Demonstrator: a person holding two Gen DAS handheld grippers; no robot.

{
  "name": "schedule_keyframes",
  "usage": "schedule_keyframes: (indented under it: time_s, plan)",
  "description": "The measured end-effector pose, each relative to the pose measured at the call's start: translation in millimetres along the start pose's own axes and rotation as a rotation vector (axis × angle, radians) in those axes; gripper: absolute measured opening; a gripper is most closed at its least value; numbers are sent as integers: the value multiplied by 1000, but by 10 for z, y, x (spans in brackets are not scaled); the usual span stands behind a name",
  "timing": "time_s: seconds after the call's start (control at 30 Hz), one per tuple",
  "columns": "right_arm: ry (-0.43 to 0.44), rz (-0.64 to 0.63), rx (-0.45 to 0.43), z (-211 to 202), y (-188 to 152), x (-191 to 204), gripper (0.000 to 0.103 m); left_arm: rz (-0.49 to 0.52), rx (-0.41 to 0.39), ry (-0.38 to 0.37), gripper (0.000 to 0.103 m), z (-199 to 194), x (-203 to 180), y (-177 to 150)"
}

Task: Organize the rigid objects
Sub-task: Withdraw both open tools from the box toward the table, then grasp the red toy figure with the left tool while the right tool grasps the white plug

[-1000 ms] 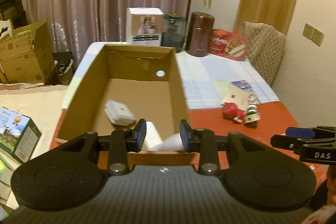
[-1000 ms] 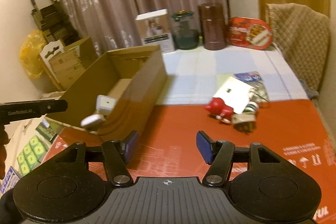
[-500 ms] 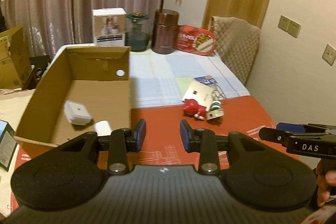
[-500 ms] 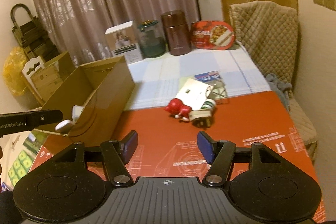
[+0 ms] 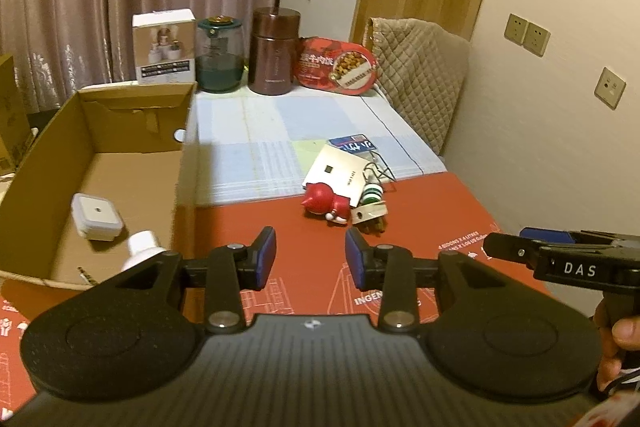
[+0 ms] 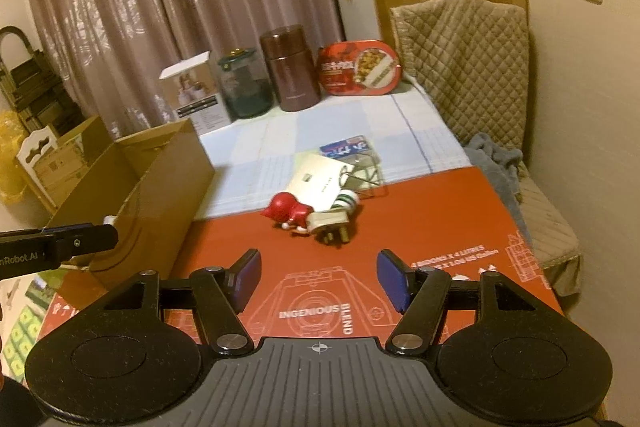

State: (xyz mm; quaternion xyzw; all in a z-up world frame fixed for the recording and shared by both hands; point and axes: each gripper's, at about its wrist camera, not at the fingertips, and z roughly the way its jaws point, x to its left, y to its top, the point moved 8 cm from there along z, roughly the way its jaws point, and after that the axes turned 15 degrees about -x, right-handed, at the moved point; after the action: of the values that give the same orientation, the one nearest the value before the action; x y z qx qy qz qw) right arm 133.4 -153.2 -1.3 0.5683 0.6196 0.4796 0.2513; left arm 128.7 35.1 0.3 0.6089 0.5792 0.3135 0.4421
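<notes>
Left gripper (image 5: 310,259) fingers slightly apart, nothing between them; they've just been opening a bit. Right gripper (image 6: 318,283) fingers wider apart, also empty. Both hover over the red bench (image 6: 420,227). Cardboard box (image 5: 132,147) at left of the left wrist frame holds a white square case (image 5: 97,217) and a white cap-like piece (image 5: 143,247) near its front wall. Still on the bench, frame centre: red figurine (image 5: 324,203) touching a white card box (image 5: 340,175), and a plug (image 5: 370,215) just beside it.
</notes>
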Motion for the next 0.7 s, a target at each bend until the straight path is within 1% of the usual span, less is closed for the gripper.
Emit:
schedule_keyframes:
  time_s: [0.27,0.4,0.5,0.6,0.67,0.7]
  plan:
    - [-11,-16,5,190,-26,-212,62,-1,20,-10,33,351,-133,-85]
    - [5,-26,10,370,-68,-274,62,8,23,-16,41,578,-186,-128]
    - [26,-34,16,533,-100,-297,62,5,34,-10,42,762,-190,-174]
    - [50,-53,20,714,-133,-308,62,-2,45,6,43,951,-175,-229]
    - [66,-59,23,838,-159,-318,62,-6,51,23,46,1078,-143,-272]
    - [72,-60,26,906,-173,-328,62,-7,53,31,50,1129,-128,-286]
